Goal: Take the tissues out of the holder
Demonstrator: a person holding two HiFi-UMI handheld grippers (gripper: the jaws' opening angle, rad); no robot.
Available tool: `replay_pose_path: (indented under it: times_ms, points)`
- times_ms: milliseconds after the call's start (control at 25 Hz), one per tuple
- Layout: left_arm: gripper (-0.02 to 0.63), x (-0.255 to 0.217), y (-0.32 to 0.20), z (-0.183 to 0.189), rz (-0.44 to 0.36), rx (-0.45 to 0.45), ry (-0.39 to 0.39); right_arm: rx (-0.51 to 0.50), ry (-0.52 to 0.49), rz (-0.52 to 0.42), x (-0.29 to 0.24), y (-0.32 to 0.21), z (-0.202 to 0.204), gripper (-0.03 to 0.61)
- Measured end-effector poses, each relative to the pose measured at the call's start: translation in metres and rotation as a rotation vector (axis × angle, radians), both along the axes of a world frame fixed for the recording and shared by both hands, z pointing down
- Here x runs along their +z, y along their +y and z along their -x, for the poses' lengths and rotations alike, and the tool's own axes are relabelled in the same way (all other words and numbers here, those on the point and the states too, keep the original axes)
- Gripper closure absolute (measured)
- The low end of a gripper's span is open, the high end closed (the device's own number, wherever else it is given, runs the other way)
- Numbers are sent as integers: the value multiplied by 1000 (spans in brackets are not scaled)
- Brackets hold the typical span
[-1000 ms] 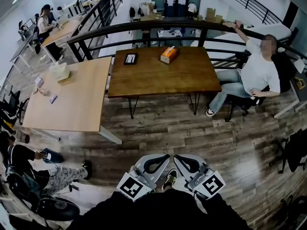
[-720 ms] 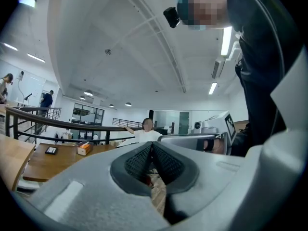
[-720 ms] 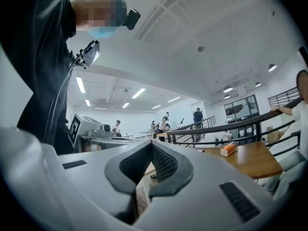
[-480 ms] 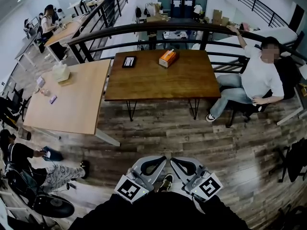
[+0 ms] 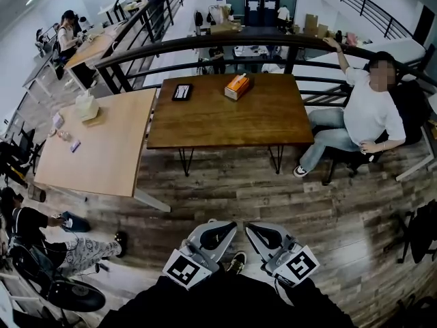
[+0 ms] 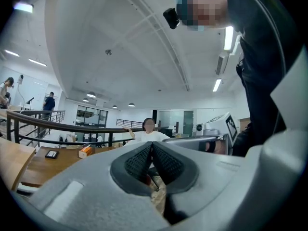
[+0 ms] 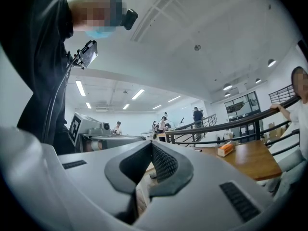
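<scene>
An orange tissue box (image 5: 237, 85) stands at the far side of the dark wooden table (image 5: 225, 125), well ahead of me across the plank floor. It shows small in the left gripper view (image 6: 85, 151) and in the right gripper view (image 7: 224, 149). My left gripper (image 5: 229, 225) and right gripper (image 5: 254, 227) are held side by side close to my body, pointing level toward the table. Both are shut with nothing between the pads, as each gripper's own view shows for the left gripper (image 6: 152, 146) and the right gripper (image 7: 151, 145).
A black tablet-like item (image 5: 181, 91) lies left of the box. A light wooden table (image 5: 102, 149) with a pale tissue box (image 5: 86, 105) adjoins on the left. One person sits on a chair at the right (image 5: 369, 108), another low at the left (image 5: 41, 231). A black railing (image 5: 205, 43) runs behind.
The dark table and orange box have shifted slightly lower and nearer in the head view as I moved toward them. Both grippers stay shut, side by side.
</scene>
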State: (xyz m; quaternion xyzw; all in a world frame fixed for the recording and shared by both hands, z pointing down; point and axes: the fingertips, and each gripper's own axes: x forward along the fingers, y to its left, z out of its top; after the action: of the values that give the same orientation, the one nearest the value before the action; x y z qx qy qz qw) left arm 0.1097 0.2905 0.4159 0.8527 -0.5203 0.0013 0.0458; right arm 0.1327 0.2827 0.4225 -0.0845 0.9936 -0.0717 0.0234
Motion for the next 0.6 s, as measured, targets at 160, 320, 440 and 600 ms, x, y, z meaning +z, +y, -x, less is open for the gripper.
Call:
replay_pose_path:
  times_ms: [160, 320, 440, 600]
  points:
    - [604, 2, -13, 3, -2, 15, -3, 11, 11, 1, 2, -12, 4, 574]
    - [603, 2, -29, 15, -6, 30, 3, 25, 14, -9, 0, -27, 16, 574]
    - [604, 2, -45, 26, -18, 42, 8, 38, 16, -22, -1, -42, 27, 574]
    - [604, 2, -64, 39, -25, 63, 17, 60, 33, -19, 3, -63, 40, 574]
